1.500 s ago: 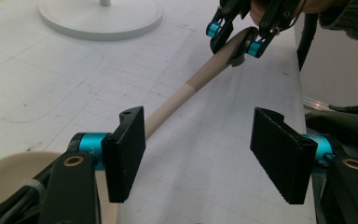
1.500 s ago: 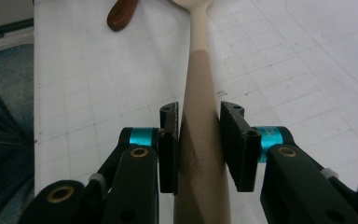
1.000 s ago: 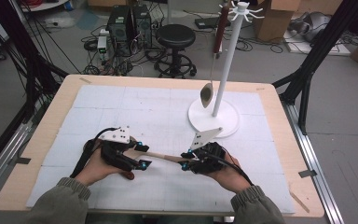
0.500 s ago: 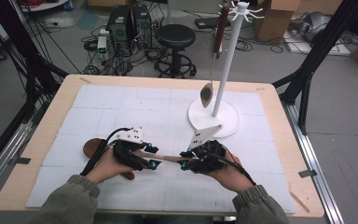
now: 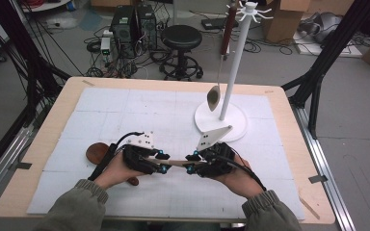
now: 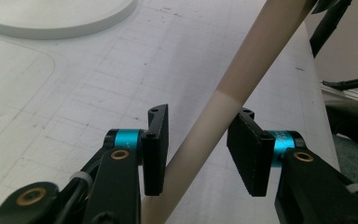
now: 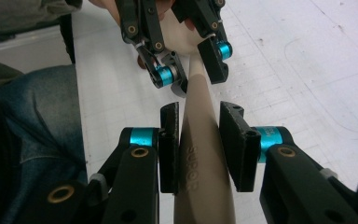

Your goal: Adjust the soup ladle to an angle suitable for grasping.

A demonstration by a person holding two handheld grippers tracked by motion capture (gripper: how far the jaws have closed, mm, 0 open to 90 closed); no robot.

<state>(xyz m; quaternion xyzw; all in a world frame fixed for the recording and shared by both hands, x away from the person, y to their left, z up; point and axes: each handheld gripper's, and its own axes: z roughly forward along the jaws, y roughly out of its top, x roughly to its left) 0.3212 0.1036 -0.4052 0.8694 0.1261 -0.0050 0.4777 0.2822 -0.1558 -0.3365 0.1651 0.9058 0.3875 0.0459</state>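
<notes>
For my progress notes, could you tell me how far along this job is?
Done: one spoon hangs on the rack. In hand: the right gripper clamps a wooden handle; the jaws of the left gripper have just been closing around it. Left: probably hanging it.

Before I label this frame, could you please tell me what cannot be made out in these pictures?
- Wooden utensil, its ends: high view, covered by the left hand and right hand.
- Dark round piece: high view, partly behind the left hand; its kind is unclear.
- White stand's base: left gripper view, cut off by the top edge.
</notes>
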